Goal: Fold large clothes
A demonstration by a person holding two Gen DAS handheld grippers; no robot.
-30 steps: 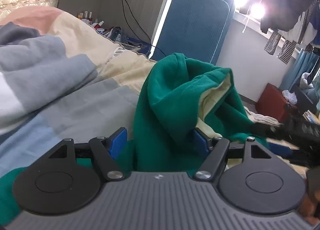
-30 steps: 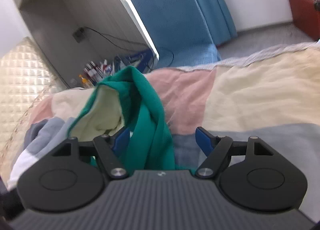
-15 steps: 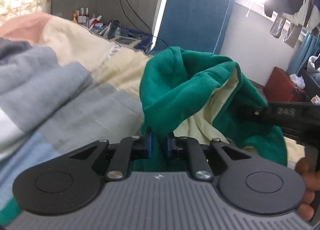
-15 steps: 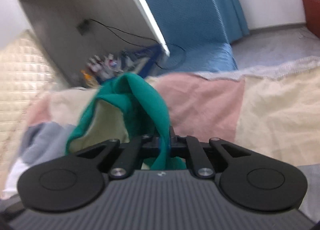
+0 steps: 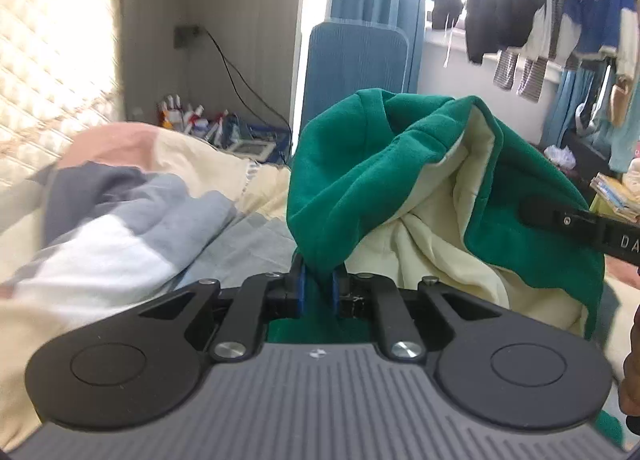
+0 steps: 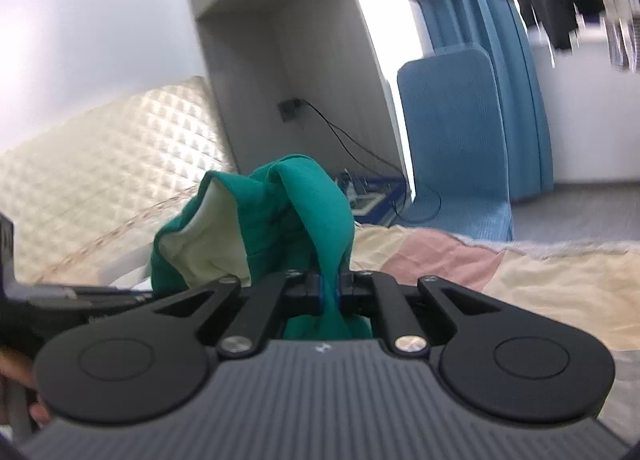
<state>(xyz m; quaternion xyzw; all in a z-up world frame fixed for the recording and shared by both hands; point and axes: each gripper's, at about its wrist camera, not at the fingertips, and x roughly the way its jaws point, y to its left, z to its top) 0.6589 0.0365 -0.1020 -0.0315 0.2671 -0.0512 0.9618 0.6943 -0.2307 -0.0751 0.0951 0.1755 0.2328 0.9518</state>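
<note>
A green sweatshirt (image 5: 352, 164) with a cream lining is lifted above the bed, bunched and hanging between the two grippers. My left gripper (image 5: 318, 288) is shut on a fold of its green cloth. In the left wrist view the right gripper (image 5: 576, 226) reaches in from the right edge and grips the cloth there. My right gripper (image 6: 329, 292) is shut on another fold of the green sweatshirt (image 6: 296, 196). The left gripper's body shows dark at the left edge of the right wrist view. The lower part of the garment is hidden under both grippers.
A patchwork quilt (image 5: 120, 228) in grey, cream and pink covers the bed (image 6: 540, 284). A blue chair (image 5: 356, 68) stands beyond the bed, with bottles (image 5: 180, 116) on a low table beside a quilted headboard (image 6: 112, 188). Clothes hang (image 5: 520, 0) by the bright window at right.
Both grippers went from open around the green cloth to shut on it, then rose with it. The sweatshirt now hangs higher above the quilt, and both views tilted up toward the walls.
</note>
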